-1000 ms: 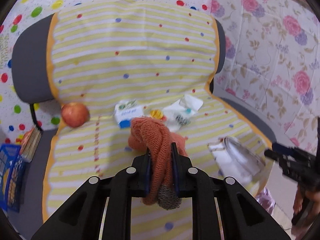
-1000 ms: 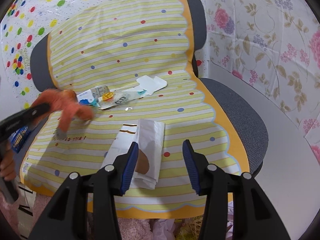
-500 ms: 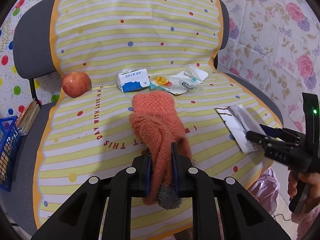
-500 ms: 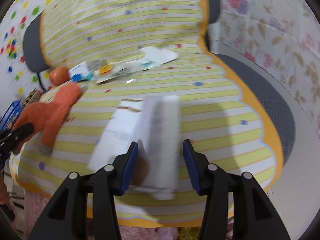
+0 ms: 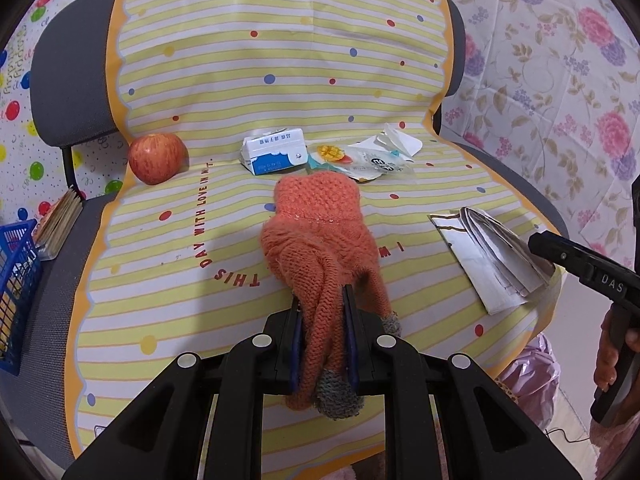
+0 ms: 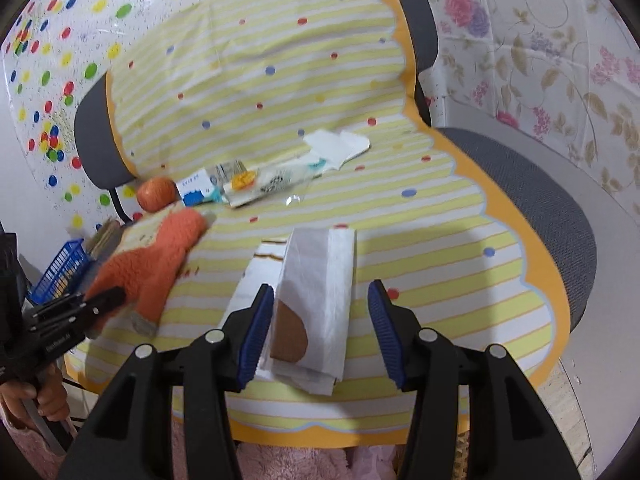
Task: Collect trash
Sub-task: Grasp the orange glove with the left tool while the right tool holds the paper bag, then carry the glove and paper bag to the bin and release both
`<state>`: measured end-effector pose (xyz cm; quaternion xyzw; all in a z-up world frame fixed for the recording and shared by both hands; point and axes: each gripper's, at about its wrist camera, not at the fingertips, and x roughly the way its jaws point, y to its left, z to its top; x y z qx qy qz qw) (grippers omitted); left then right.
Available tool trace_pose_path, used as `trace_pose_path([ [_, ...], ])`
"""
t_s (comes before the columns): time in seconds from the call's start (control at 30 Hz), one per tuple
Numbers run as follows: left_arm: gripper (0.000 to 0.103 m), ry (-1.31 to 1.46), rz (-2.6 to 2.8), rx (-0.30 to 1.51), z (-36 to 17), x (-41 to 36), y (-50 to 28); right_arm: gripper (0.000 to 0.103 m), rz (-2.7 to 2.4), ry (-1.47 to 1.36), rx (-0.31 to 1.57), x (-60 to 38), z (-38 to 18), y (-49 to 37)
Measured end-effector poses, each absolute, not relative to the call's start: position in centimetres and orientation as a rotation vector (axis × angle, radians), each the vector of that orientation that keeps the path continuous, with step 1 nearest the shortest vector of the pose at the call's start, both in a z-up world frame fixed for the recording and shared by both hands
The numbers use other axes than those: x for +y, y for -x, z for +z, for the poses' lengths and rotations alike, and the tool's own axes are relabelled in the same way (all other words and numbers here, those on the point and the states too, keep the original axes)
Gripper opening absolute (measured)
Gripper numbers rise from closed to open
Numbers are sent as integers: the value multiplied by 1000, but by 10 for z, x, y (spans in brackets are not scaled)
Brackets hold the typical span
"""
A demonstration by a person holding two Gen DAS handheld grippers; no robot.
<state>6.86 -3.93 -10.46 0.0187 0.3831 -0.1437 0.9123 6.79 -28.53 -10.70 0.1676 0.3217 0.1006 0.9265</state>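
On the chair seat (image 6: 552, 216), over the striped cover (image 5: 224, 80), you are working with both tongs at once. Your left tongs (image 5: 322, 336) are clamped on the fingers of an orange glove (image 5: 320, 232), whose cuff end is resting on the cover. Your right tongs (image 6: 320, 328) are standing apart, straddling the near end of a folded paper bag (image 6: 320, 280) that is lying flat near the seat's front edge.

The bag is looking light, thin and limp, so it is likely to slide or crumple rather than resist. Taking it across the folded layers at the near end, where the paper is thickest, should be giving you the surest hold; a pinch on a single loose flap may be letting it unfold or tear.

Farther back, by the backrest, a small carton (image 5: 276, 152), a crumpled wrapper (image 5: 368, 158) and a white paper scrap (image 6: 340, 145) are lying close together. An apple (image 5: 157, 157) is sitting well to their left.
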Motion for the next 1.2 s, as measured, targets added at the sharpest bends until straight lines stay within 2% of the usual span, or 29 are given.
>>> trace_pose_path([
  [0.1,18,-40,-291,790,-104,-39,-69,49,229,-359,637,-285,-103,-66],
  [0.27,18,-35,-280,793,-104,-37,-70,48,151,-283,743,-276,-117,-82],
  [0.33,18,-40,-275,791,-104,-37,-69,39,160,-283,778,-273,-127,-88],
  [0.37,18,-42,-273,790,-104,-36,-69,39,152,-268,768,-271,-129,-87],
  [0.43,18,-46,-261,787,-104,-35,-68,28,163,-238,768,-264,-129,-85],
  [0.57,18,-65,-213,777,-105,-30,-68,20,201,-204,757,-251,-128,-79],
  [0.63,18,-89,-182,776,-106,-29,-67,5,209,-224,744,-250,-126,-77],
  [0.8,18,-99,-161,695,-88,-18,-56,4,208,-191,657,-249,-100,-57],
  [1.0,18,-49,-240,514,-32,-7,-29,4,196,-165,566,-258,-56,-27],
  [1.2,18,-61,-351,467,-5,-27,-9,4,186,-189,529,-269,-37,-3],
])
